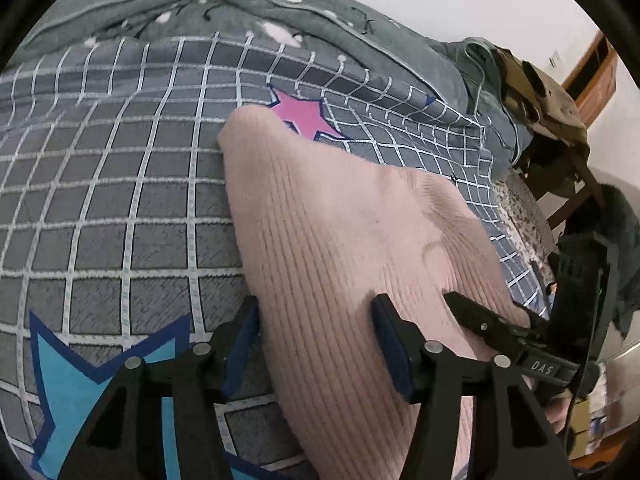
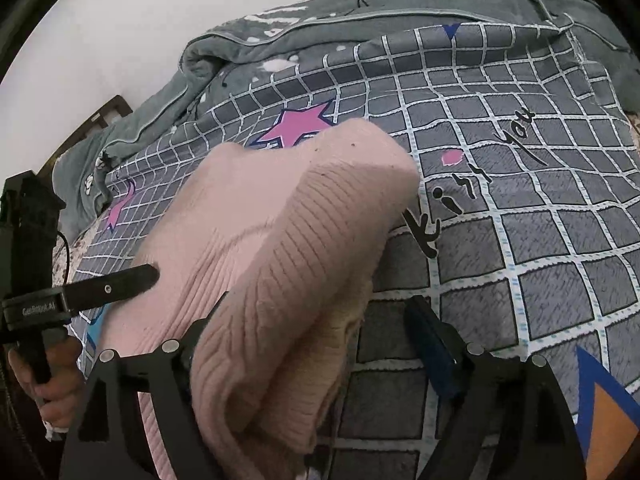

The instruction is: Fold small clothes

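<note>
A pink ribbed knit garment [image 1: 340, 232] lies bunched on a grey grid-patterned bedsheet [image 1: 120, 168]. In the left wrist view my left gripper [image 1: 316, 304] is shut on a thick fold of it, and the knit fills the gap between the pads. A finger of the right gripper [image 1: 480, 320] rests at the garment's right side. In the right wrist view the garment [image 2: 288, 216] is doubled over into a thick roll. My right gripper [image 2: 320, 300] stands open around that roll: the left finger is half hidden behind the cloth, the right finger [image 2: 432, 340] is apart from it.
A grey fleece blanket [image 2: 208, 56] is heaped along the far side of the bed, against a white wall. A wooden chair with clothes on it [image 1: 552, 120] stands beyond the bed's right edge. A hand [image 2: 52, 396] holds the left gripper's handle.
</note>
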### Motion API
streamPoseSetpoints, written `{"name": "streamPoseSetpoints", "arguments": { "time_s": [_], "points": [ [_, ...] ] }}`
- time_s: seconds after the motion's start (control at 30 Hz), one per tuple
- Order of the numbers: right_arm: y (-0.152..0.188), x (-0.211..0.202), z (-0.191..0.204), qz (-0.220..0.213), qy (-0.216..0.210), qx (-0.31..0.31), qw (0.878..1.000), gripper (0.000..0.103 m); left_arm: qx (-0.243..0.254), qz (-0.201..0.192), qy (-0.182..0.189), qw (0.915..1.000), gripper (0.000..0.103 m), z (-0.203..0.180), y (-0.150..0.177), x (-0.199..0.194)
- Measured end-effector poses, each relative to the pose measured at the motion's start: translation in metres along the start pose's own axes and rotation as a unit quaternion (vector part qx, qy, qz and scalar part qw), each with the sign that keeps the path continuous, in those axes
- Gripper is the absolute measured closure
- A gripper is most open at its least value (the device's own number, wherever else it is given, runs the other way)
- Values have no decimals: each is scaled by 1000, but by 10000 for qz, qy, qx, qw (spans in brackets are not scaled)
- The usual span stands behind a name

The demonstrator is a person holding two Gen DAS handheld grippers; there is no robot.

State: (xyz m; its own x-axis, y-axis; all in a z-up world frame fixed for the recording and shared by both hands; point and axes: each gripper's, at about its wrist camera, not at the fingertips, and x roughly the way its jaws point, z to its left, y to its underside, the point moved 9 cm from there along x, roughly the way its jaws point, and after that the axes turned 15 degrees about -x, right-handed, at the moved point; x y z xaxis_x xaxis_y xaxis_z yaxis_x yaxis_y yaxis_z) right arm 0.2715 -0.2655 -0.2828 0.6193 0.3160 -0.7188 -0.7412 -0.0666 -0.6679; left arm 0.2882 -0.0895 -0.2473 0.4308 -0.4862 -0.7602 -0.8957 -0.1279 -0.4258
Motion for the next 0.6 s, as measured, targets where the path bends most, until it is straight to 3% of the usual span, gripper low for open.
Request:
{"name": "streamPoseSetpoints", "arguments": {
  "time_s": [0.1,0.17,0.2,0.23,0.33,0.6],
  "points": [
    [-1,1,2,38,-113,16,9999,21,67,-99,-43,9999,61,-4,-2,-2],
    [-3,1,6,12,-434,48,9990,35,163,-187,-98,9996,65,-8,-4,-5],
    [-3,1,9,-9,-690,147,9975,49,190,-248,-111,9995,67,-10,-5,-7],
    [-4,-1,10,-40,-772,244,9967,53,198,-285,-102,9993,68,-10,-6,-9],
    [-11,-8,17,-204,-542,64,9983,65,193,-400,-45,9990,71,-12,-10,-17],
    [-43,-14,45,-612,-572,-10,9965,70,82,-760,-48,9971,74,5,-41,-45]
  ]
}}
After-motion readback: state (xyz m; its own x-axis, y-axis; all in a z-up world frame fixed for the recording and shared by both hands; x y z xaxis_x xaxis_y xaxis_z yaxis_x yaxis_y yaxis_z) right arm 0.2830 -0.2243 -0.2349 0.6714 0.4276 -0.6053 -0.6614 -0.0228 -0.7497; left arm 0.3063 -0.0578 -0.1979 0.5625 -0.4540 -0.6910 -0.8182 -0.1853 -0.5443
